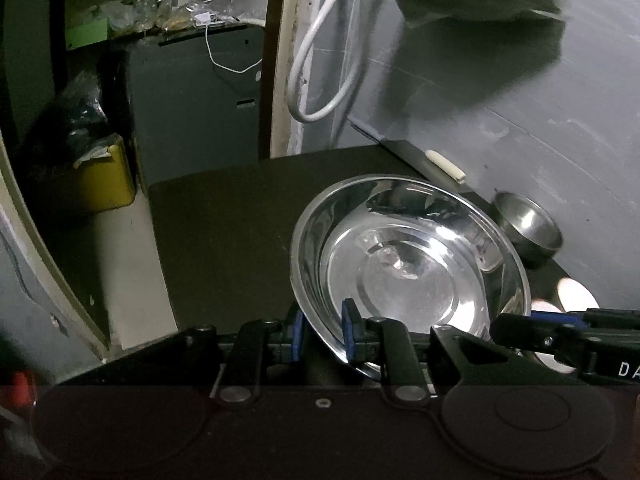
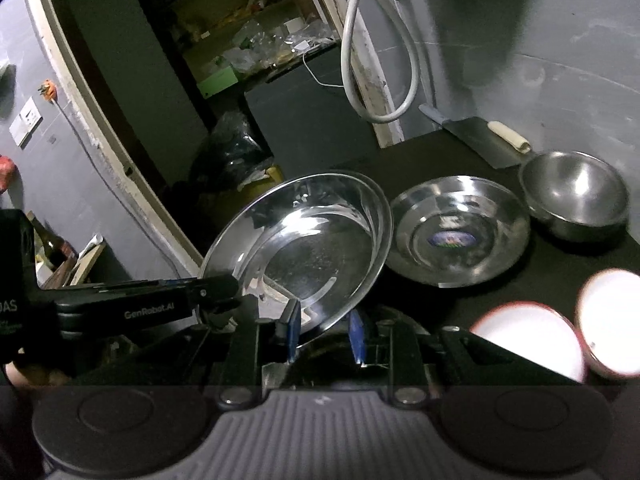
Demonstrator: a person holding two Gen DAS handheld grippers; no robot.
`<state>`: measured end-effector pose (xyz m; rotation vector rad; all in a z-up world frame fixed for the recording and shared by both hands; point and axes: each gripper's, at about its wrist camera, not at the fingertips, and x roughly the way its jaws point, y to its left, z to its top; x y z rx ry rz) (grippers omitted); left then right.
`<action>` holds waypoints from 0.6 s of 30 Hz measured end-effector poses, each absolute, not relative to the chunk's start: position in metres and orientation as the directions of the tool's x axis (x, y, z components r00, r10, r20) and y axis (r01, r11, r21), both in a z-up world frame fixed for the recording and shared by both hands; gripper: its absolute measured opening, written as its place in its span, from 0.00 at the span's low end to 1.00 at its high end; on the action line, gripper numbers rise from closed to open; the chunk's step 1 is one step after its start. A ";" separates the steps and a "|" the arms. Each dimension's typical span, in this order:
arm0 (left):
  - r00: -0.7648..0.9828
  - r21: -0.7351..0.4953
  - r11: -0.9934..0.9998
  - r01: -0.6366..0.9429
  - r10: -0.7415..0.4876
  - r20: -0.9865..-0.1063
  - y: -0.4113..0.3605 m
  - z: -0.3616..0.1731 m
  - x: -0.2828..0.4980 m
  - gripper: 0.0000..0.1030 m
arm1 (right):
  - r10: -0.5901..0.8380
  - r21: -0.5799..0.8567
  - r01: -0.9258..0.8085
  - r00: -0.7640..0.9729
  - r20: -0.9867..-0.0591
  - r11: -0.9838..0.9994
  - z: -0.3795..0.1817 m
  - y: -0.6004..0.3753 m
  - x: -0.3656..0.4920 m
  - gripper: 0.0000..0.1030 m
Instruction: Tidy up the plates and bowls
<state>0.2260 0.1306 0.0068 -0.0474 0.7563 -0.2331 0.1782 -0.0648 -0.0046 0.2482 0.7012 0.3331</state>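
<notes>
Both grippers hold one shiny steel plate (image 2: 304, 240) tilted above the dark worktop (image 1: 224, 216): the left gripper (image 1: 326, 334) and right gripper (image 2: 324, 336) each pinch its rim. A second plate (image 2: 460, 232) and a steel bowl (image 2: 574, 200) sit near the back edge.

Dim room; grey wall (image 1: 540, 92) far right, scuffed, with a white hose (image 1: 320, 60) looped beside a pale door frame (image 1: 286, 60). Dark tabletop (image 1: 224, 216) near. Far left: cluttered shelf (image 2: 256, 52), grey cabinet (image 1: 192, 100), yellow bin (image 1: 106, 180) on pale floor (image 1: 128, 264).
</notes>
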 end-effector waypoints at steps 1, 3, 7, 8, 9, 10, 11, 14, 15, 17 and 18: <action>0.700 -0.125 0.974 0.191 -0.224 -0.678 0.127 0.006 0.221 0.21 | 0.380 0.331 -0.216 0.712 -0.591 0.919 -0.005 -0.067 0.173 0.28; 0.692 -0.116 0.975 0.189 -0.217 -0.689 0.120 0.004 0.210 0.21 | 0.380 0.327 -0.217 0.704 -0.600 0.920 -0.006 -0.071 0.163 0.28; 0.676 -0.098 0.980 0.174 -0.191 -0.712 0.109 0.001 0.193 0.21 | 0.386 0.335 -0.214 0.684 -0.619 0.918 -0.010 -0.078 0.149 0.28; 0.673 -0.093 0.980 0.174 -0.187 -0.716 0.108 0.000 0.189 0.21 | 0.388 0.338 -0.214 0.679 -0.623 0.917 -0.012 -0.079 0.145 0.28; 0.668 -0.088 0.981 0.172 -0.182 -0.722 0.107 -0.001 0.185 0.21 | 0.390 0.339 -0.214 0.674 -0.627 0.916 -0.013 -0.080 0.142 0.28; 0.662 -0.084 0.982 0.172 -0.178 -0.728 0.105 -0.002 0.182 0.22 | 0.391 0.341 -0.212 0.668 -0.633 0.916 -0.014 -0.081 0.140 0.28; 0.657 -0.079 0.982 0.171 -0.174 -0.733 0.104 -0.003 0.180 0.22 | 0.393 0.345 -0.210 0.661 -0.639 0.915 -0.016 -0.083 0.138 0.28; 0.640 -0.058 0.983 0.174 -0.157 -0.752 0.100 -0.006 0.174 0.22 | 0.398 0.356 -0.203 0.643 -0.654 0.912 -0.020 -0.085 0.134 0.28; 0.632 -0.048 0.983 0.175 -0.150 -0.760 0.100 -0.006 0.174 0.23 | 0.399 0.358 -0.201 0.637 -0.659 0.912 -0.021 -0.085 0.133 0.28; 0.616 -0.027 0.984 0.176 -0.131 -0.777 0.097 -0.009 0.173 0.24 | 0.401 0.362 -0.198 0.629 -0.666 0.911 -0.023 -0.085 0.132 0.28; 0.610 -0.018 0.984 0.176 -0.123 -0.783 0.096 -0.010 0.173 0.24 | 0.401 0.364 -0.195 0.626 -0.669 0.911 -0.024 -0.085 0.131 0.28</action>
